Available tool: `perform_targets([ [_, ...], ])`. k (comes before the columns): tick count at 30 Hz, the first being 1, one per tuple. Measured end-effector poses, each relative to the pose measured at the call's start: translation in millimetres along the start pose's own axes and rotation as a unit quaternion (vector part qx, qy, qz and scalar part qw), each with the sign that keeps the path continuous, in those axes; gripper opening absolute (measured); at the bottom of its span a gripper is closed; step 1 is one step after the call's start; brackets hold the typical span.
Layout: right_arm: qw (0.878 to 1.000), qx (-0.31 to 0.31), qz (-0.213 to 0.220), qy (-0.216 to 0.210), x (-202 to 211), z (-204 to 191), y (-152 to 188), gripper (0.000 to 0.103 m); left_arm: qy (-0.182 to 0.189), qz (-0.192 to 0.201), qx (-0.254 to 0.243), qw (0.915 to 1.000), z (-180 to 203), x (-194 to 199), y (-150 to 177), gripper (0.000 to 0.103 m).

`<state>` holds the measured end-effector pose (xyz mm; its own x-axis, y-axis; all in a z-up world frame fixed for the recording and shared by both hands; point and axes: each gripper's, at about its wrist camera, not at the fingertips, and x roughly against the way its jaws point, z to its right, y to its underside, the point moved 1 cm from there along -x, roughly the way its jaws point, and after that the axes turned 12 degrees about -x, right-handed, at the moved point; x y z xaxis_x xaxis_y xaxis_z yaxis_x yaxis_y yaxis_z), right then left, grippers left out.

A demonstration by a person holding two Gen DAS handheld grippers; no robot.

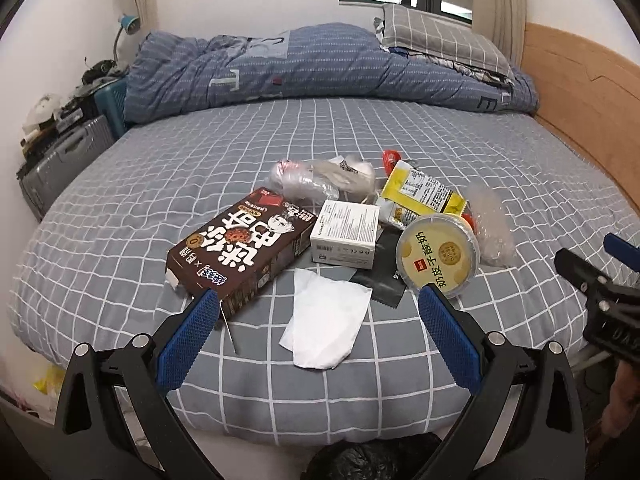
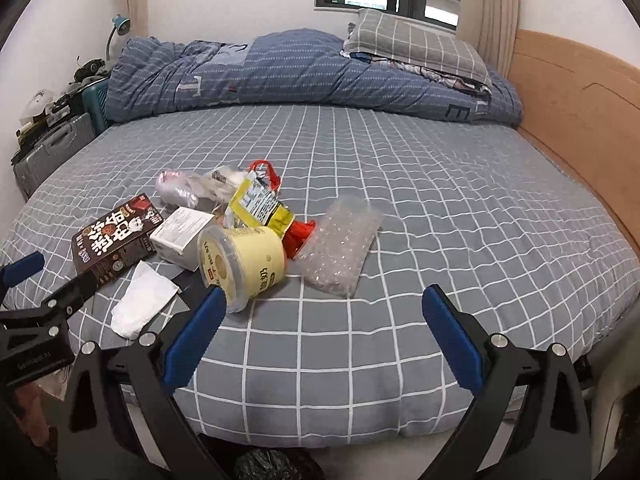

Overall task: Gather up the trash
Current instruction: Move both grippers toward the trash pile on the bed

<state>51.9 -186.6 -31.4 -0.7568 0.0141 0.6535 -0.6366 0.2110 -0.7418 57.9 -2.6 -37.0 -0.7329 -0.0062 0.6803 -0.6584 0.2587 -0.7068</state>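
Below my left tool, the crumpled black plastic bag (image 1: 372, 460) is cut off by the frame; the flat dark pouch (image 1: 380, 276) lies half-hidden under the pile.

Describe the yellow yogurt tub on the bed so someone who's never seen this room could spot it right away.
On the grey checked bed, look at the heap of trash near the front edge. At the heap's right end, between the small white box and the bubble-wrap pouch, lies the yellow yogurt tub. It is the only round container there, tipped on its side, its lid bearing red and dark print.
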Motion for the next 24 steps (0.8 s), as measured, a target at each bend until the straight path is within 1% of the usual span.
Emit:
perform_targets([
  [10,1.0,-0.001,-0.007,-0.005,-5.3,1.3,2.6,0.095,0.007,-0.008,0.007,0.9999,0.8,-8.7,0.6,0.097],
  [14,1.0,0.0,-0.005,-0.004,-5.6,1.8,2.8,0.094,0.014,-0.008,0.013,0.9998,-1.2,-9.0,1.3,0.097],
  [24,1.0,0.006,-0.005,0.005,-7.1,0.3,3.5,0.094,0.017,-0.011,0.016,0.9997,-2.7,-9.0,1.7,0.097],
])
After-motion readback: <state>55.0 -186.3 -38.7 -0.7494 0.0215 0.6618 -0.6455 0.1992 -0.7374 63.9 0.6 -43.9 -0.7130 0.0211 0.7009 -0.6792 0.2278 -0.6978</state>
